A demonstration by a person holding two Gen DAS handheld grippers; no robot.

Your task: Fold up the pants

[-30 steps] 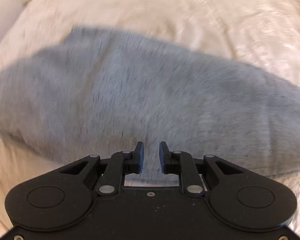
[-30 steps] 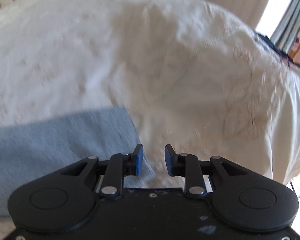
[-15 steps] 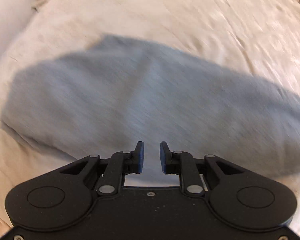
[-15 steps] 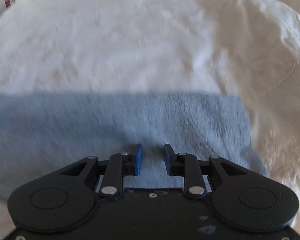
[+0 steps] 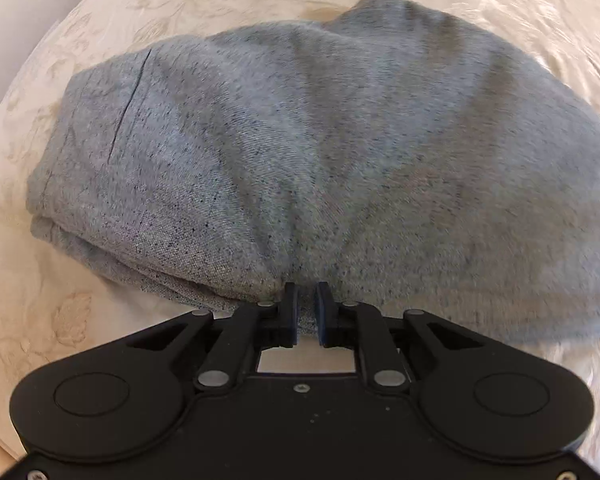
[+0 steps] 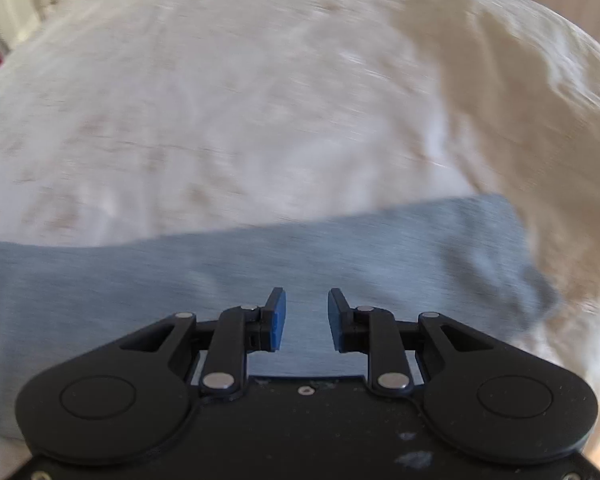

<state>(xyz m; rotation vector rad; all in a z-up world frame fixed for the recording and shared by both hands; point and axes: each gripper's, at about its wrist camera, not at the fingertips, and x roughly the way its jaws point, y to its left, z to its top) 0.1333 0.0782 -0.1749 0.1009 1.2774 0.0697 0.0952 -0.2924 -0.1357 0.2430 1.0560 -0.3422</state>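
Your left gripper (image 5: 306, 312) sits at the near edge of the grey pants (image 5: 300, 152), which lie on the cream bedspread (image 5: 32, 312) as a thick, layered bundle. Its fingers (image 5: 290, 310) are nearly together, and a pinch of grey cloth sits in the narrow gap between them; creases fan out from that spot, so the gripper appears to be clamped on the near fold.

The risk on this side is that you have only the top layer. At the left end of the bundle several edges are stacked, and if the pinch misses the lower ones, a lift would likely peel the stack open. Pulling from one point could also drag the whole bundle across the bedspread and skew it.

Your right gripper (image 6: 306, 318) hovers above the pants (image 6: 220, 272), seen here as a grey band across the bedspread (image 6: 220, 100). Its fingers (image 6: 278, 318) stand clearly apart with nothing between them. This view is smeared by motion, so you cannot tell how close the tips are to the cloth. Closing blind could catch bedspread along with the pants, or miss the edge altogether. The dark, rumpled corner (image 6: 540, 292) at the right end looks uneven and may spoil the next fold if left.

No containers show in either view.
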